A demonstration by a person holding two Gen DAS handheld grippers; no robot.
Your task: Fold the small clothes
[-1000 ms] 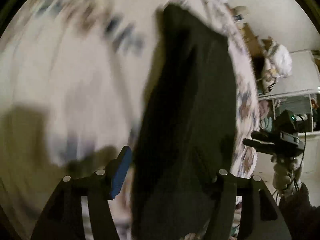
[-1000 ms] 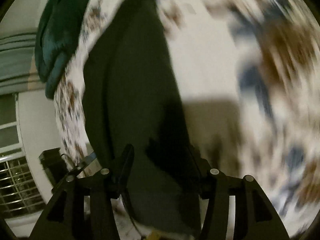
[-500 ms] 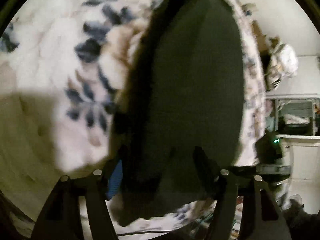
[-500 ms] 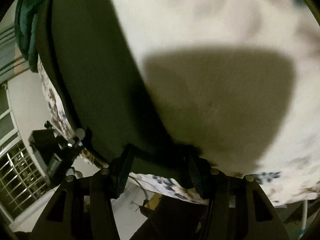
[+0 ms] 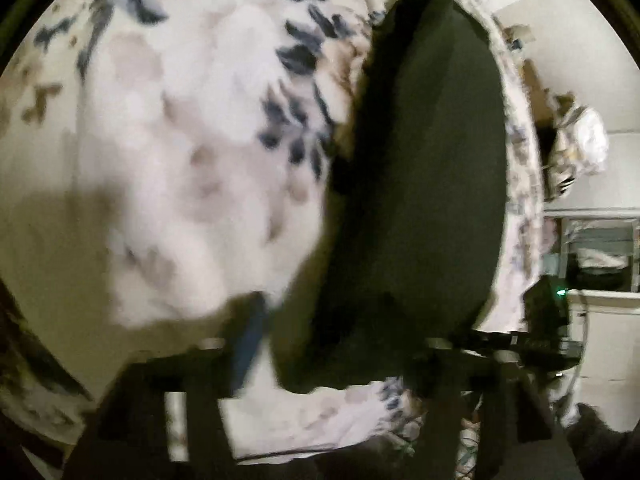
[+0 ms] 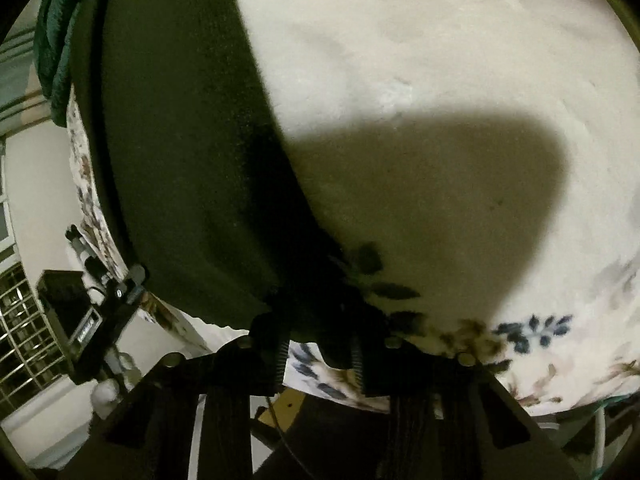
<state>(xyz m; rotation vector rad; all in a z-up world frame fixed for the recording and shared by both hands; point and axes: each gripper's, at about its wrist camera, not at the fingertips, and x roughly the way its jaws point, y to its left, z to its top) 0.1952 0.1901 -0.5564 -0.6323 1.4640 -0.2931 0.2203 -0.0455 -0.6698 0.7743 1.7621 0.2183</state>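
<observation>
A dark, near-black small garment (image 5: 420, 184) lies flat on a white floral blanket (image 5: 180, 140). In the left wrist view my left gripper (image 5: 332, 344) stands open at the garment's near edge, the cloth lying between its fingers; the view is blurred. In the right wrist view the same garment (image 6: 180, 140) fills the left side, and my right gripper (image 6: 316, 320) is shut on its near corner at the blanket's edge (image 6: 540, 340).
A dark green cloth (image 6: 56, 52) lies bunched beyond the garment at the upper left. A camera on a tripod (image 6: 84, 320) stands off the bed's edge. Shelves (image 5: 600, 252) and a bundle (image 5: 580, 140) stand by the wall at the right.
Both grippers came down to the garment's near edge. The right gripper's fingers closed on the corner. The left gripper pulled back slightly and stays open.
</observation>
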